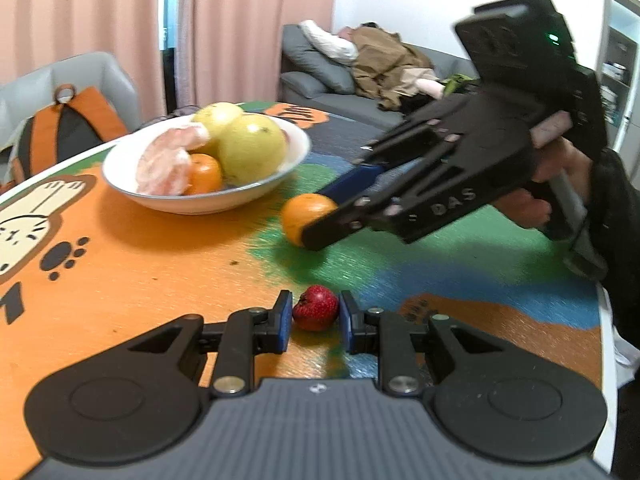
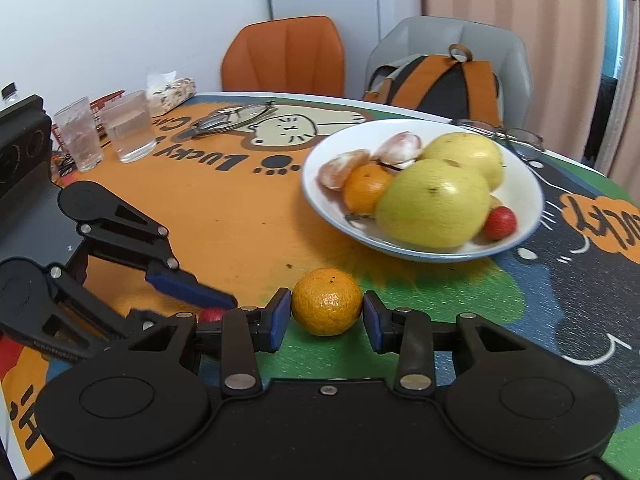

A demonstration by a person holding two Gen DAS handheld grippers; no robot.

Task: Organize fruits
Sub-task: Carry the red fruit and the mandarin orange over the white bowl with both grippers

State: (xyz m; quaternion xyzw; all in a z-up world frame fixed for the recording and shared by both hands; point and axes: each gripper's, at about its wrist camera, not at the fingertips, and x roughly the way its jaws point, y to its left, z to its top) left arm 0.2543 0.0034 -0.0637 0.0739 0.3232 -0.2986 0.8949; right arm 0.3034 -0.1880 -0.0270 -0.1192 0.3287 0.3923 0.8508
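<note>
A small red fruit (image 1: 315, 307) sits on the table between the pads of my left gripper (image 1: 315, 315), which is shut on it. A mandarin (image 2: 327, 301) lies on the table between the pads of my right gripper (image 2: 327, 316), which is closed against both its sides. The mandarin also shows in the left wrist view (image 1: 306, 216), held by the right gripper (image 1: 320, 220). A white bowl (image 2: 532, 184) behind holds two yellow-green pears (image 2: 434, 208), a mandarin, peeled segments and a small red fruit (image 2: 499, 223).
Two drinking glasses (image 2: 128, 128), a tissue pack and spectacles (image 2: 236, 118) stand at the far left of the table. Another pair of spectacles lies behind the bowl. Chairs with a backpack (image 2: 440, 80) stand beyond the table. A sofa is at the back.
</note>
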